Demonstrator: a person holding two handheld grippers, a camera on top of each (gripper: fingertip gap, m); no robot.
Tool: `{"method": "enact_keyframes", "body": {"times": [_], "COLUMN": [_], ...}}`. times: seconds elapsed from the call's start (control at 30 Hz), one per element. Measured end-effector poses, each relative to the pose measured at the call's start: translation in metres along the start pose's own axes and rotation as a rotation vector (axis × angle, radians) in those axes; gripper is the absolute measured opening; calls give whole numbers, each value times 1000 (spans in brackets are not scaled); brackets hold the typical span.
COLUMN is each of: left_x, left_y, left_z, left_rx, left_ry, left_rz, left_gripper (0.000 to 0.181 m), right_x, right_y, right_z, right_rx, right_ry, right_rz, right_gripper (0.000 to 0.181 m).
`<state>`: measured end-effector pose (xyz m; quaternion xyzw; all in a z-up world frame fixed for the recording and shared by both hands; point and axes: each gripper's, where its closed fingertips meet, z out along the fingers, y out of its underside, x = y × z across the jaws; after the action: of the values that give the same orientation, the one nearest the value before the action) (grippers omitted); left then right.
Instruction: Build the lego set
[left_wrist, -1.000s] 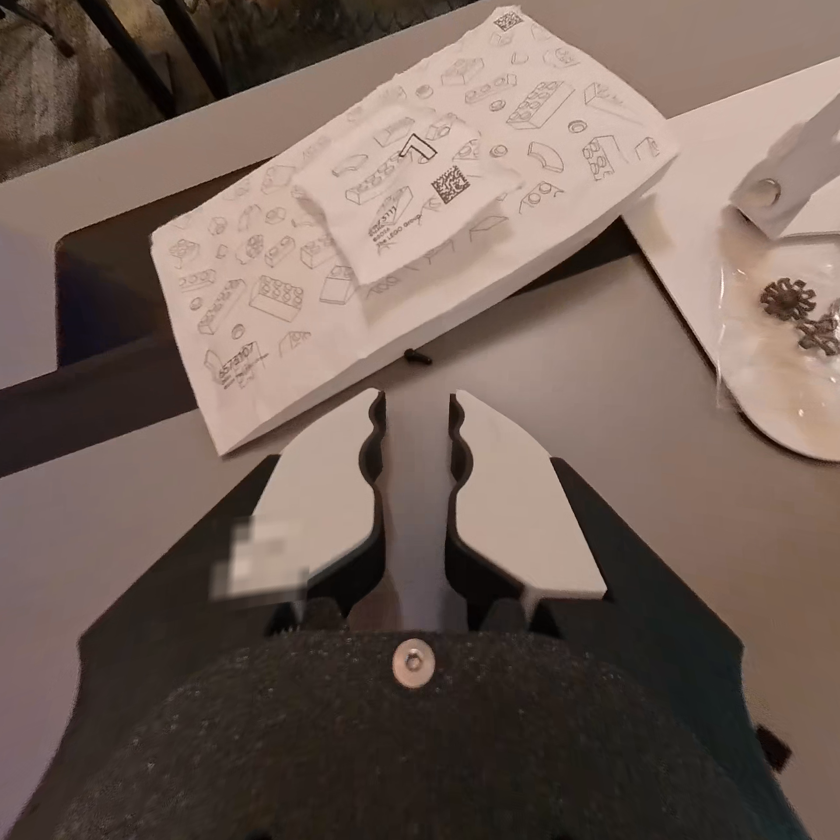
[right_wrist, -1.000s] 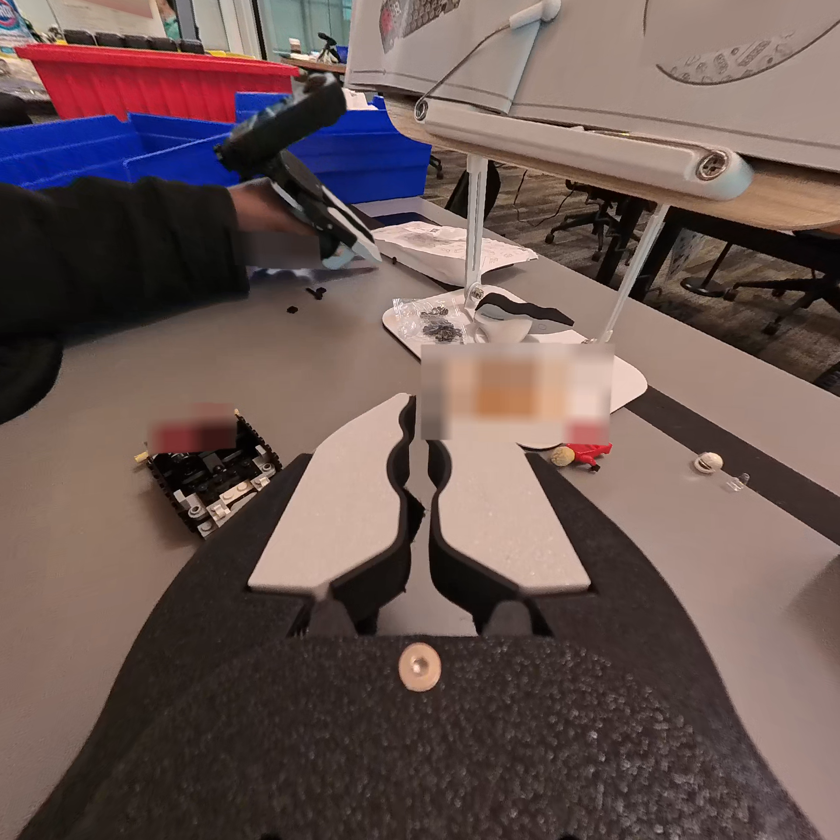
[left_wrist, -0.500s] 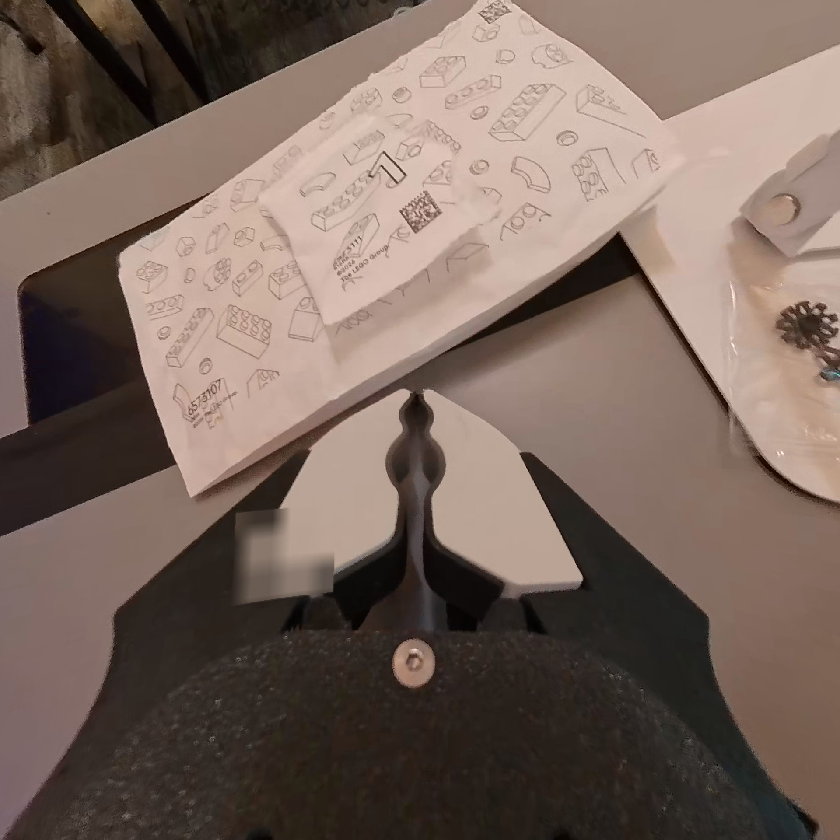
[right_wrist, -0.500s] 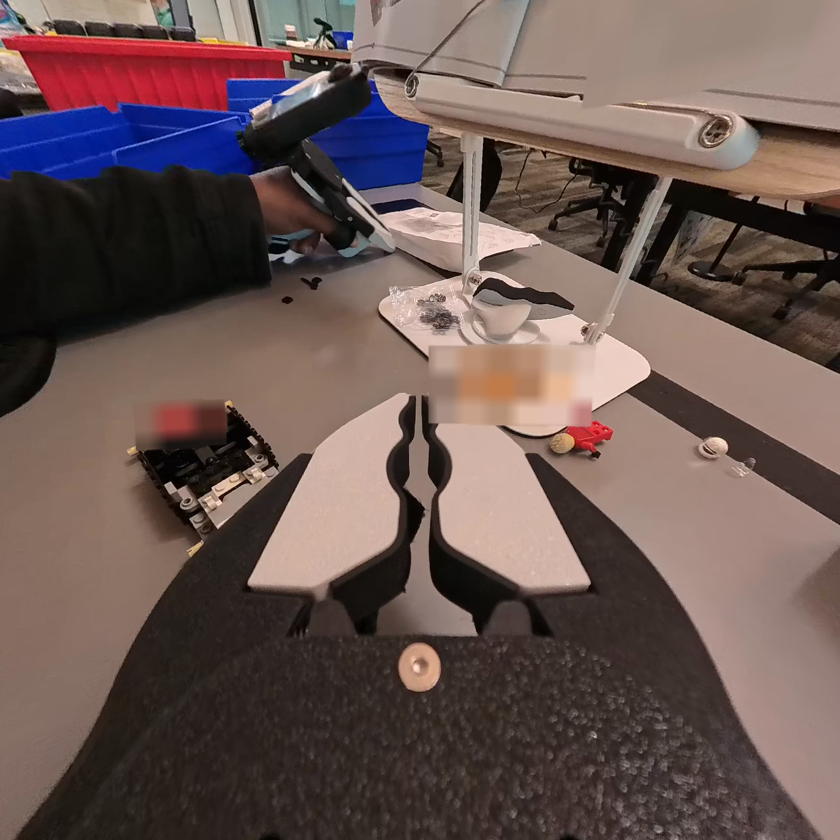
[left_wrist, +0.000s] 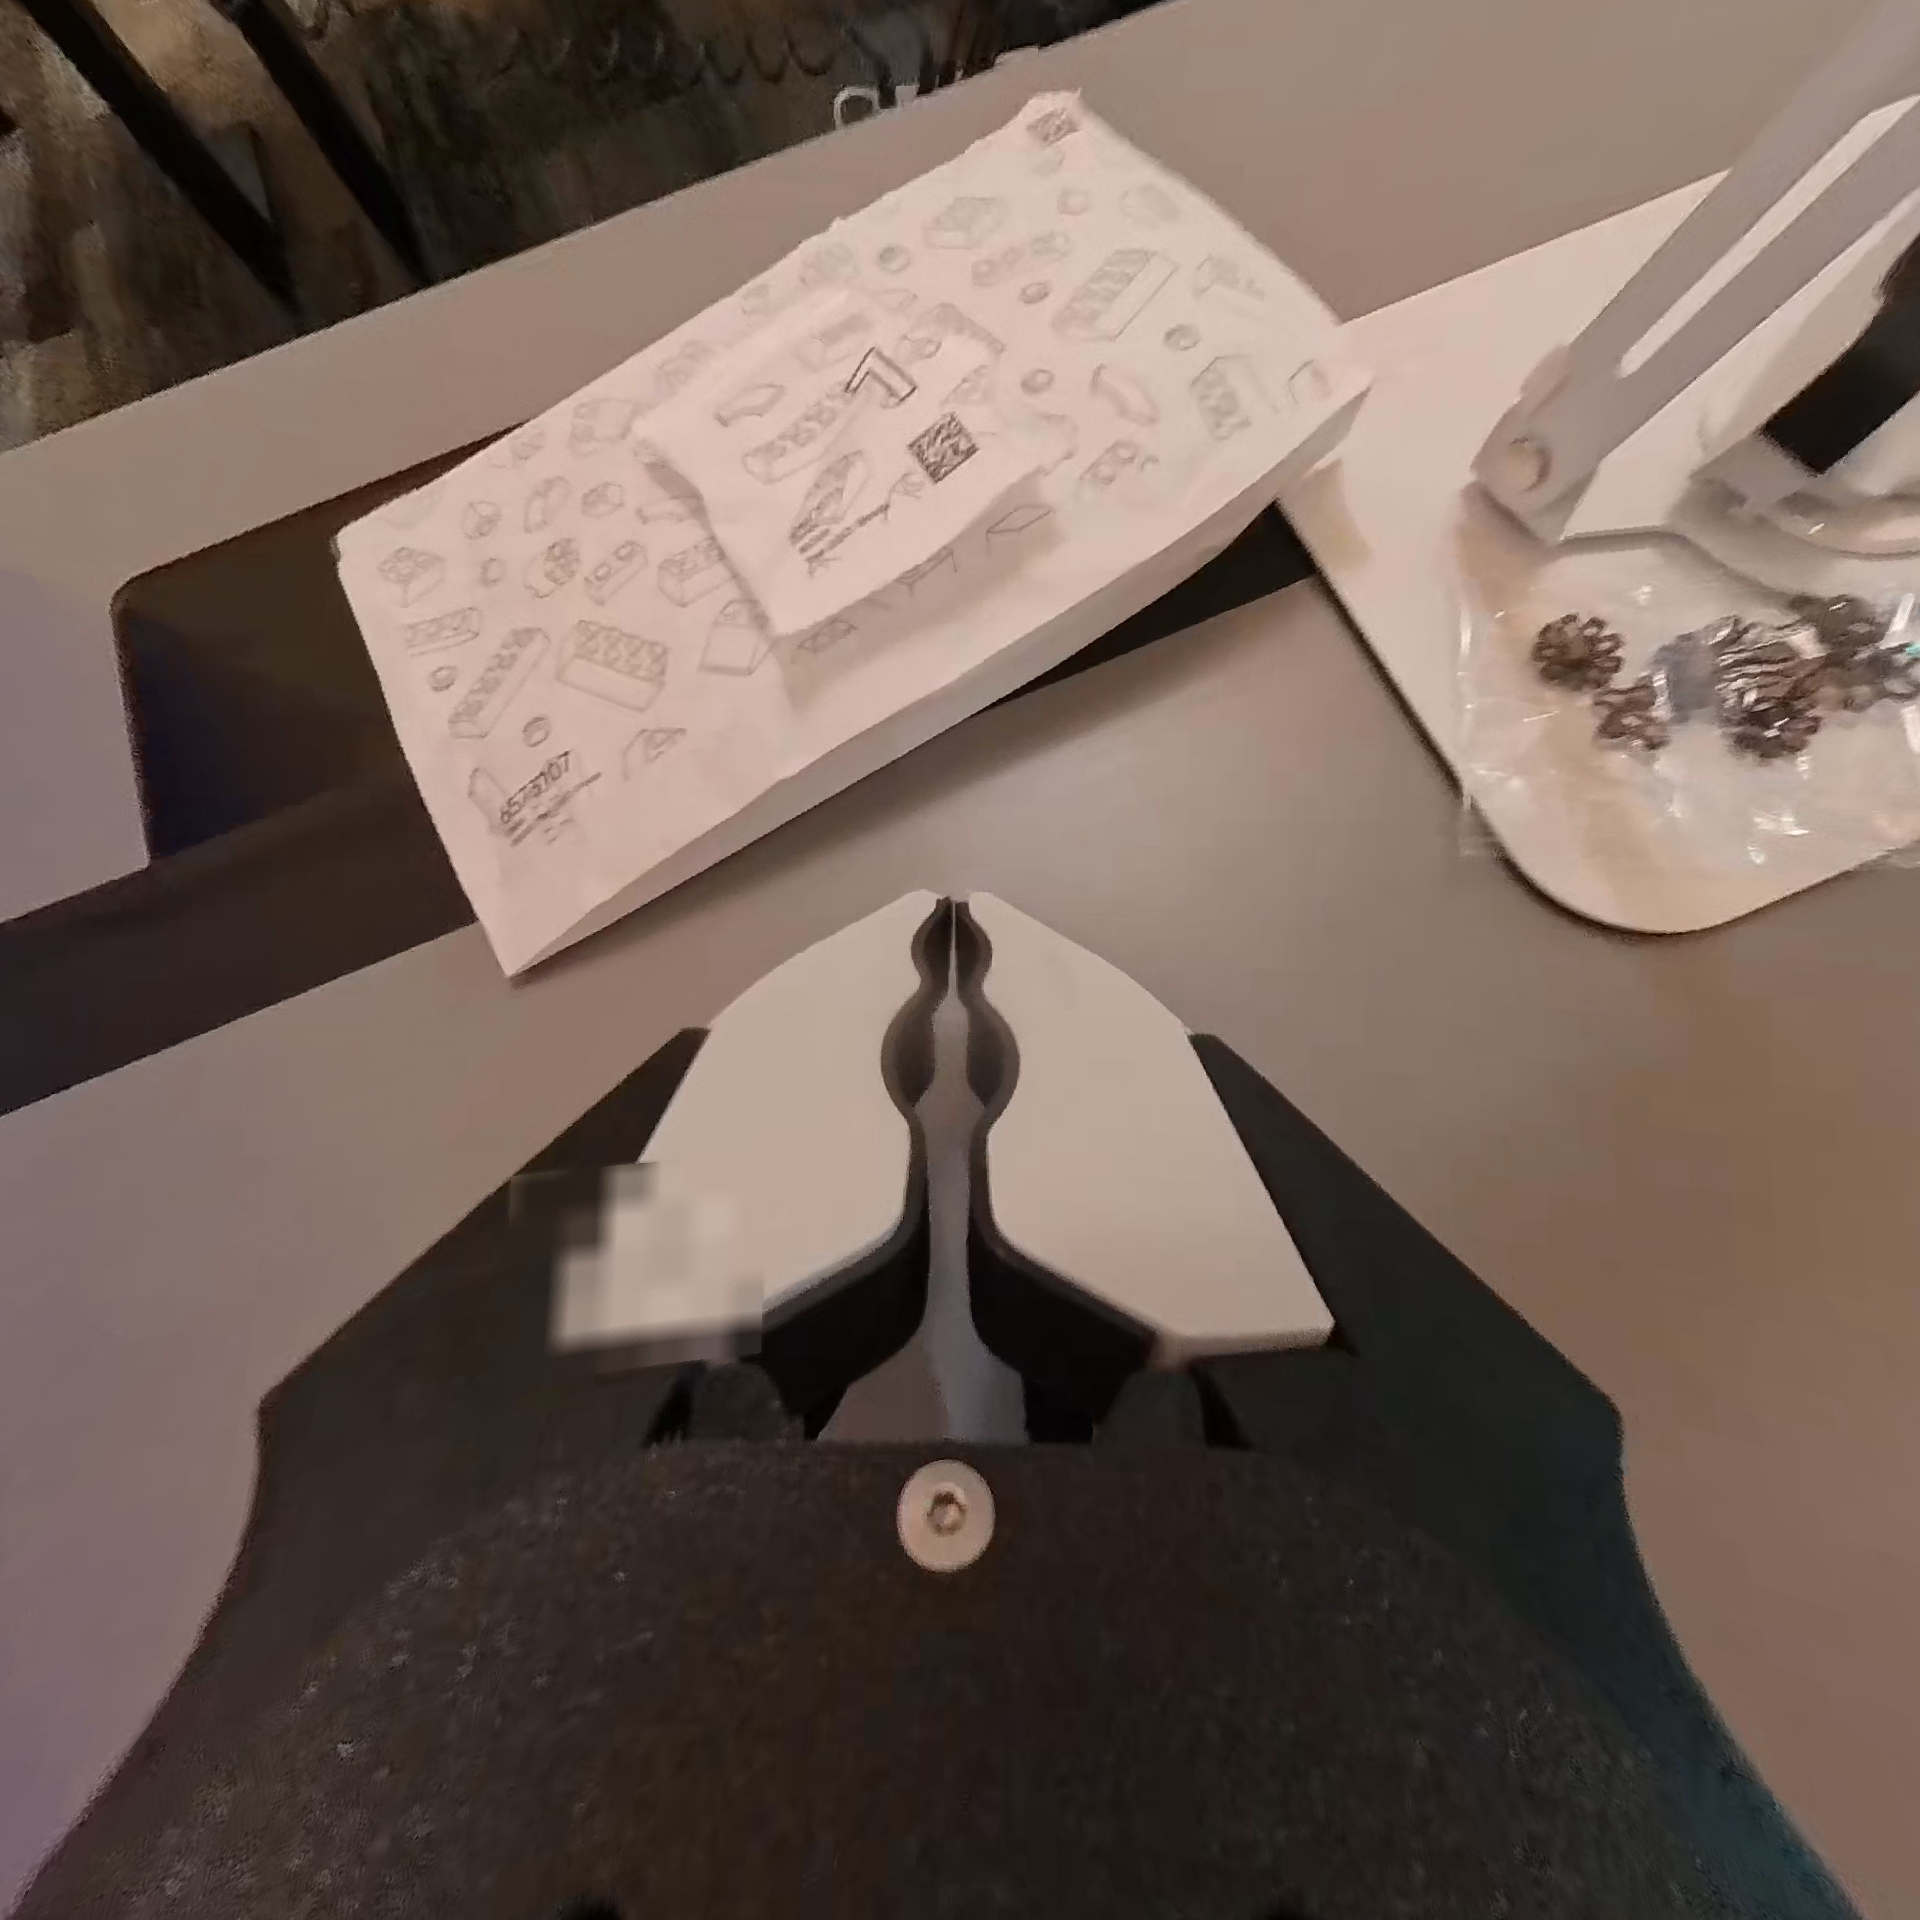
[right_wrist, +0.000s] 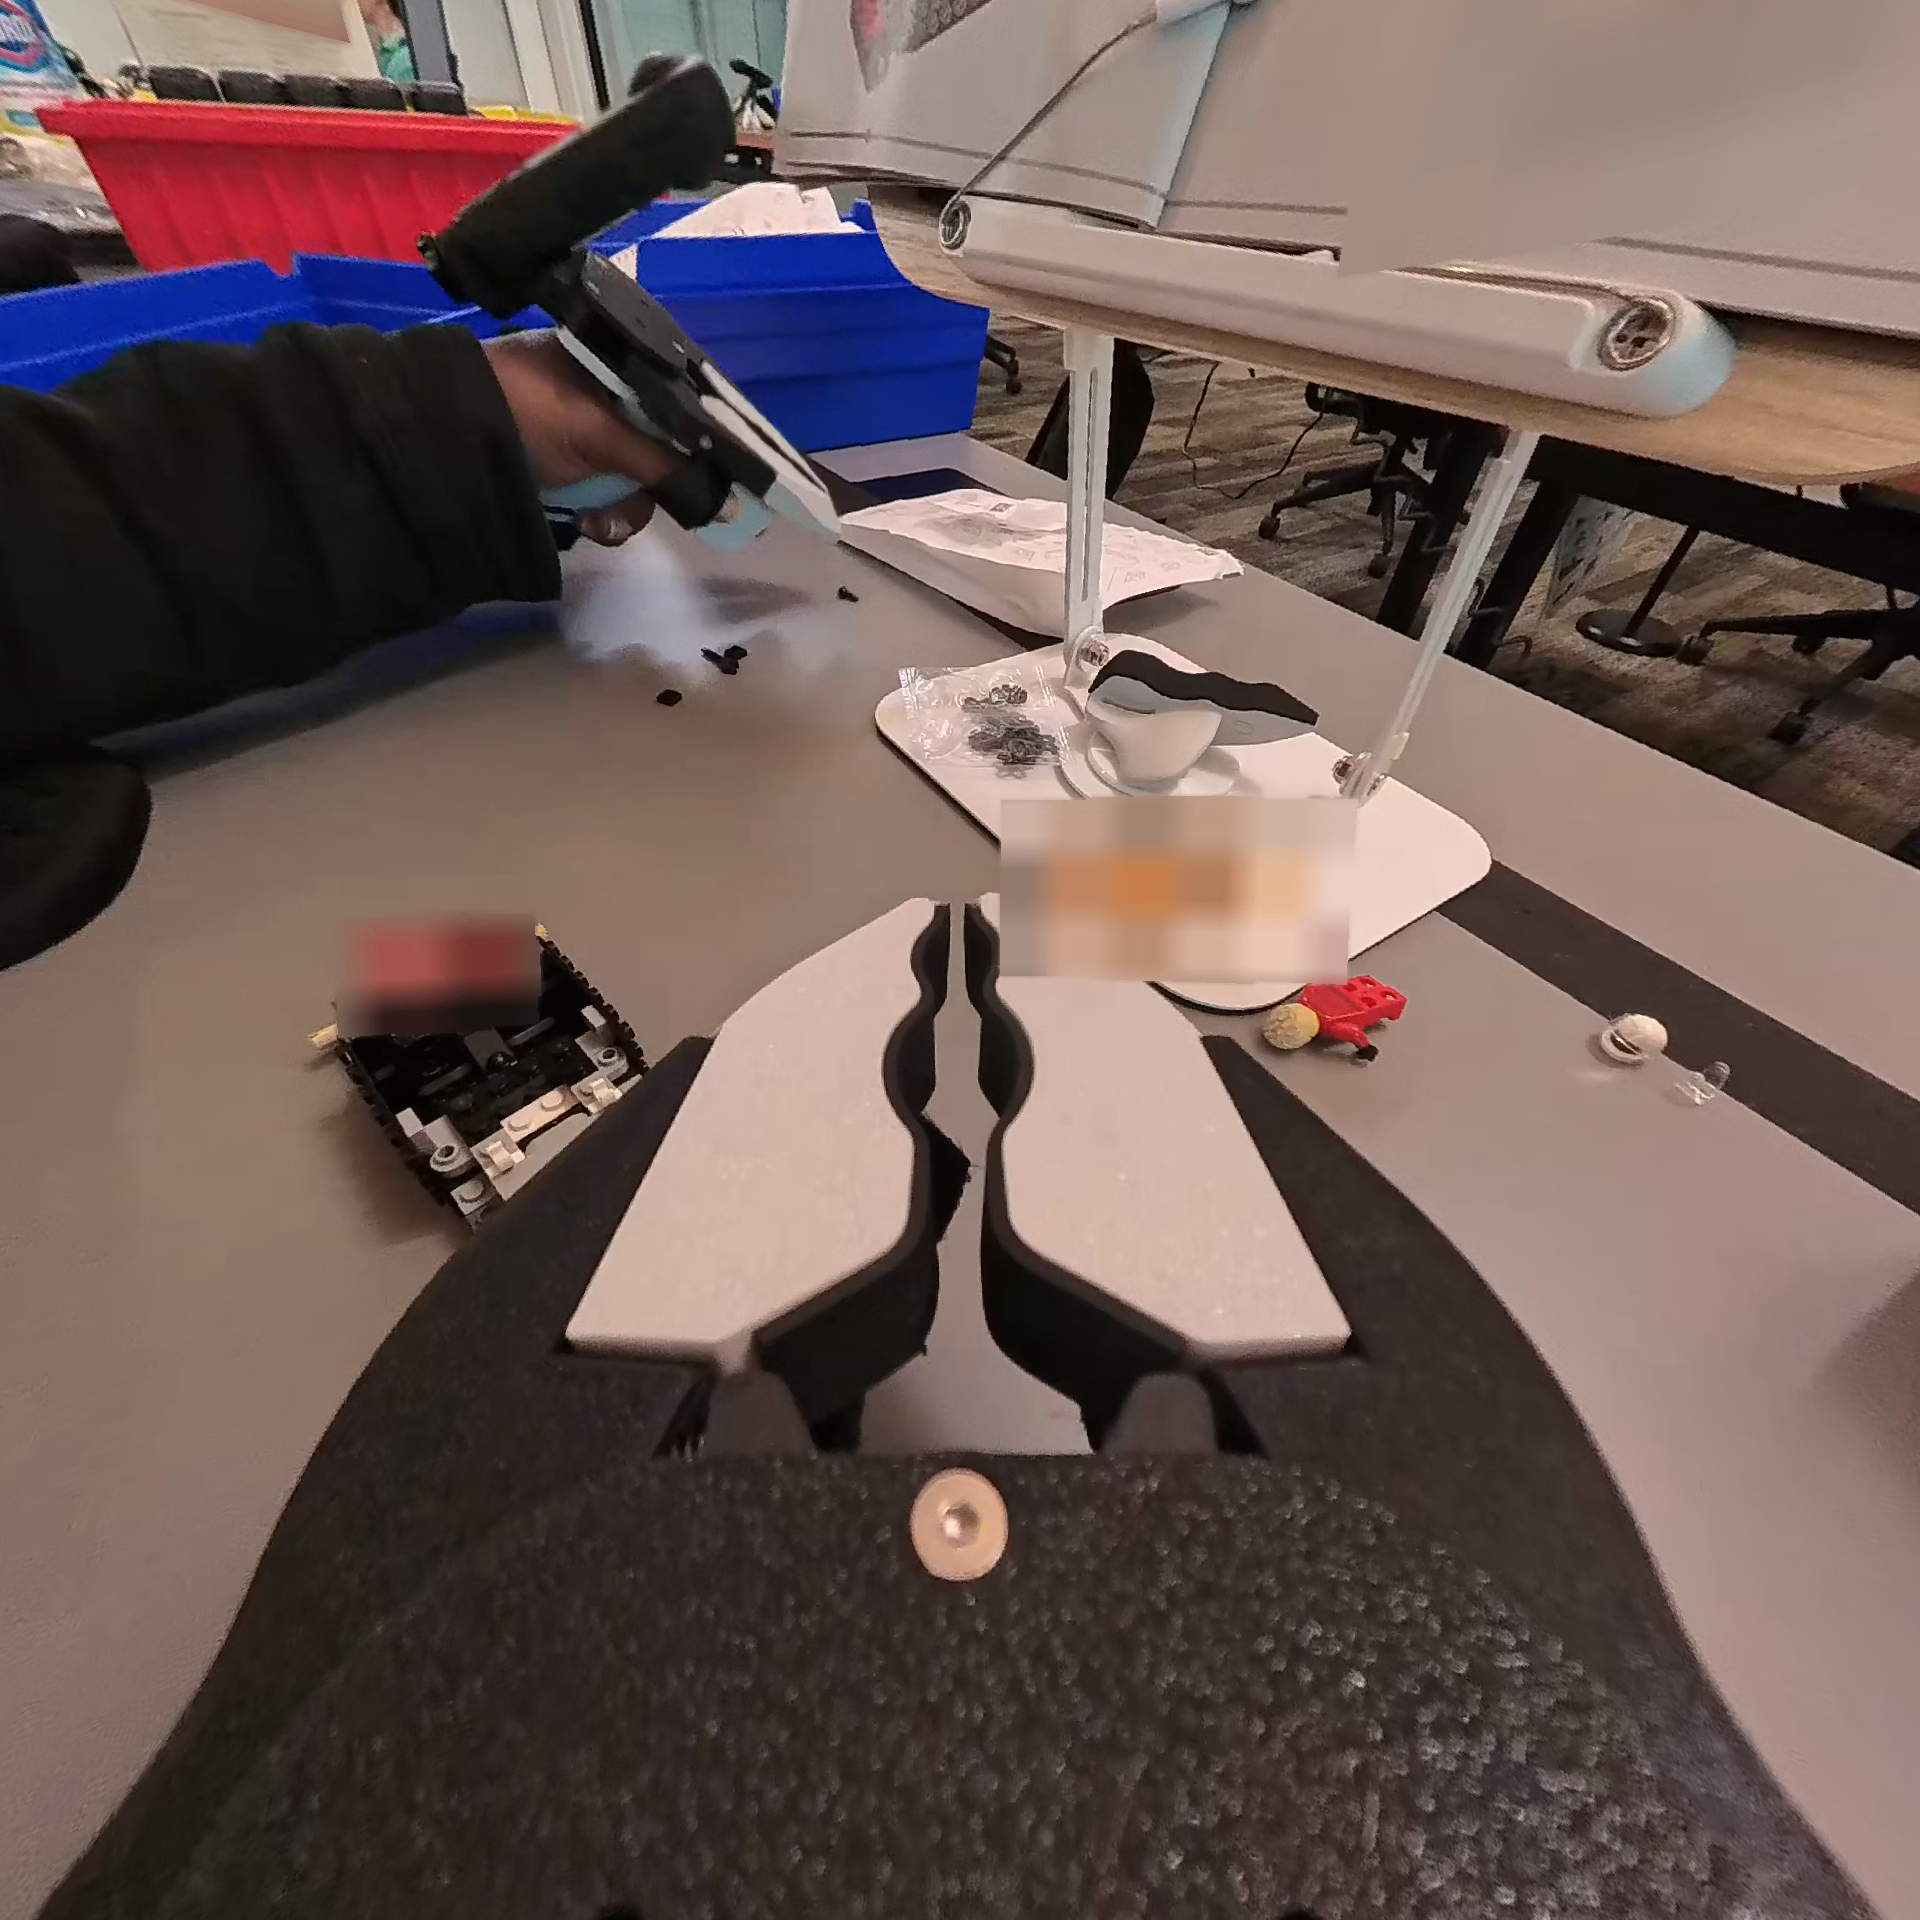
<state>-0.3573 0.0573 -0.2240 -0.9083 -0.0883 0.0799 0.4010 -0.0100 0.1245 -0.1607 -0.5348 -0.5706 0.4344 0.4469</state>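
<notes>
My left gripper (left_wrist: 951, 909) is shut above the grey table, its tips just short of the white printed paper bag (left_wrist: 831, 540); nothing shows between them. In the right wrist view it (right_wrist: 821, 509) hovers raised, and a tiny black pin (right_wrist: 847, 594) lies on the table below its tip. My right gripper (right_wrist: 956, 914) is closed to a thin slit and empty, low over the table. A partly built black lego model (right_wrist: 488, 1081) sits to its left. A red minifigure torso (right_wrist: 1351, 1008) and a yellow head (right_wrist: 1291, 1027) lie to its right.
A white stand base (right_wrist: 1434, 842) holds a clear bag of small black gears (right_wrist: 987, 722), also in the left wrist view (left_wrist: 1714, 686). Loose black bits (right_wrist: 727, 655) lie near the left hand. Blue bins (right_wrist: 810, 312) and a red bin (right_wrist: 260, 177) stand behind. About 35 cm separates my left fingertips from my right. My right gripper is the nearer one to the yellow head (right_wrist: 1291, 1027): about 15 cm, against 35 cm.
The left gripper closed at the small black pin by the paper bag, then lifted and drew back, still shut. The right gripper has barely moved.
</notes>
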Motion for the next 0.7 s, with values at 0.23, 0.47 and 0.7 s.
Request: {"method": "enact_keyframes", "body": {"times": [0.23, 0.47, 0.7], "left_x": [8, 14, 85], "left_y": [19, 22, 12], "left_z": [19, 19, -17], "left_rx": [-86, -114, 29], "left_ry": [68, 96, 339], "left_rz": [45, 57, 161], "left_gripper": [21, 5, 4], "right_x": [1, -1, -7], "right_y": [1, 2, -5], "right_z": [0, 1, 0], "right_rx": [-4, -8, 8], "right_ry": [-2, -8, -15], "right_rz": [3, 3, -37], "right_gripper": [2, 2, 3]}}
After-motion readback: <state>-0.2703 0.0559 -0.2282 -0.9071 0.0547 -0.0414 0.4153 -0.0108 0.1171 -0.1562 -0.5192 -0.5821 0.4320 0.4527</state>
